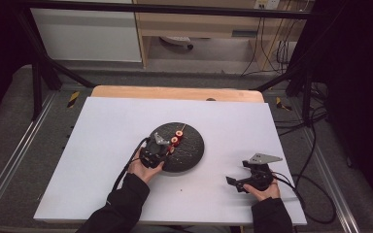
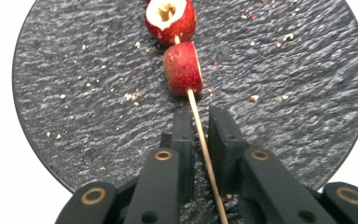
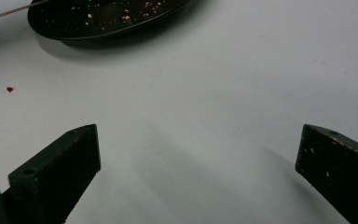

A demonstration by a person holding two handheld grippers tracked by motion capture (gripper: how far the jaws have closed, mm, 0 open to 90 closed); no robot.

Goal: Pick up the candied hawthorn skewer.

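Left gripper (image 2: 199,122) closing on a wooden skewer (image 2: 204,144) that carries two red fruit pieces over a dark slate plate (image 2: 74,93).

The left gripper's jaws stand nearly together with the skewer running between them; a sliver of gap remains on either side of the stick, so a firm pinch cannot be confirmed from the left gripper view. The grip point lies on the bare stick just behind the nearer fruit piece (image 2: 182,68), probably so the fruit is not crushed and the stick can serve as a handle. The farther, cored piece (image 2: 170,19) sits just beyond it on the same stick (crumbs scattered over the slate). The right gripper (image 1: 245,182) rests well apart on the white table (image 1: 107,145), jaws spread wide and empty, seemingly kept clear until needed.
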